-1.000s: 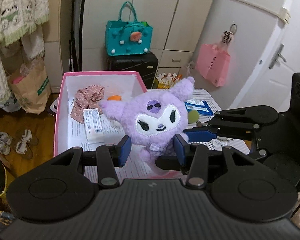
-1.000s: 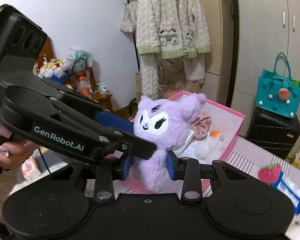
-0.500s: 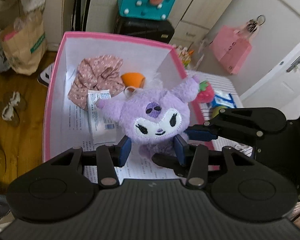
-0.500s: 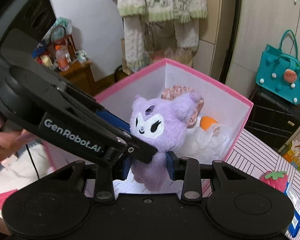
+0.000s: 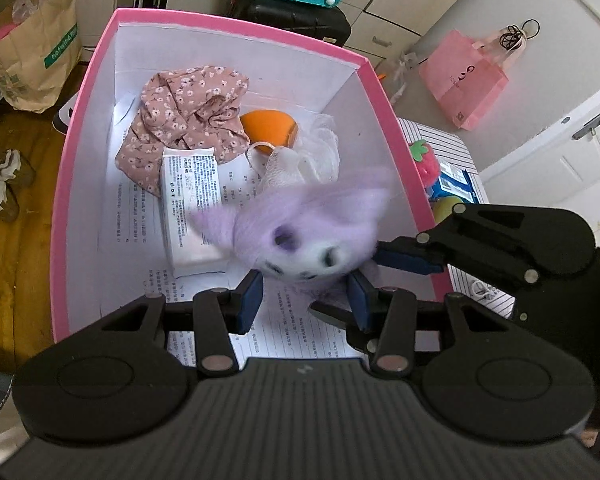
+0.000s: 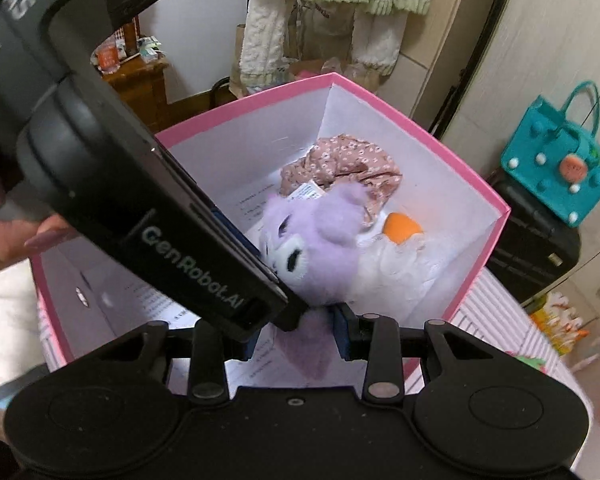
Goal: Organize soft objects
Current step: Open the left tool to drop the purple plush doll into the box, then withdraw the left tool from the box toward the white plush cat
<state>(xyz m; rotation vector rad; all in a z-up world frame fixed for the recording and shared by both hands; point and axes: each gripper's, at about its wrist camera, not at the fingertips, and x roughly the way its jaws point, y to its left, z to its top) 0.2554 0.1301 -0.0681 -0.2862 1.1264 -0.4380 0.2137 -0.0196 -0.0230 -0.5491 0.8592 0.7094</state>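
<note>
A purple plush toy with a white face hangs head-down and blurred over the open pink box. My left gripper is shut on its lower body, blue pads on either side. My right gripper is shut on the same plush toy; its fingers reach in from the right in the left wrist view. In the right wrist view the left gripper's finger crosses in front and hides part of the toy. The pink box lies under both grippers.
Inside the box lie a floral cloth, an orange sponge, a white mesh puff and a tissue pack. A strawberry plush and a blue packet sit on the striped table right of the box.
Both grippers carried the plush forward and down over the box and tilted steeply downward. The plush's head has flopped forward into the box opening and is now blurred.
</note>
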